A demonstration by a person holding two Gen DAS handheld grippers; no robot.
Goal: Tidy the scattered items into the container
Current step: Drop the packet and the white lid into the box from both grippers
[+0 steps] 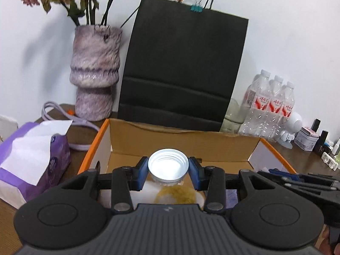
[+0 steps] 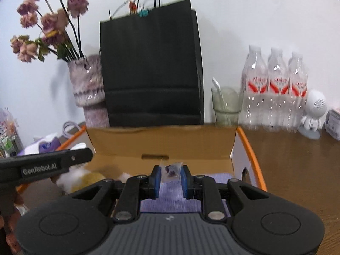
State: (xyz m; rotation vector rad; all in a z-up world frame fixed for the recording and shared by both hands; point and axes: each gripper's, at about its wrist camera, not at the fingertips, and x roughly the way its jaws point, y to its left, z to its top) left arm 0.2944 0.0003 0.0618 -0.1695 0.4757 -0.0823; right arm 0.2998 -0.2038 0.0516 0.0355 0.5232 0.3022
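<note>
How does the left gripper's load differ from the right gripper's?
The left gripper holds a rigid white round cap, open side facing the camera; the right gripper pinches a small limp clear packet with dark contents. The cap spreads its gripper wider than the packet does. Both hang over the cardboard box.

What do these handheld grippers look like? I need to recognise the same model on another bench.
Both match. The left gripper and right gripper each have a ribbed dark grey body between two round black discs, black linkage arms with silver pivot pins, and blue pads on the black fingers. A small pale logo sits on the ribbed top. Seen side-on in the right wrist view, the left one reads "GenRobot.AI" in white. No cables or sleeves show.
</note>
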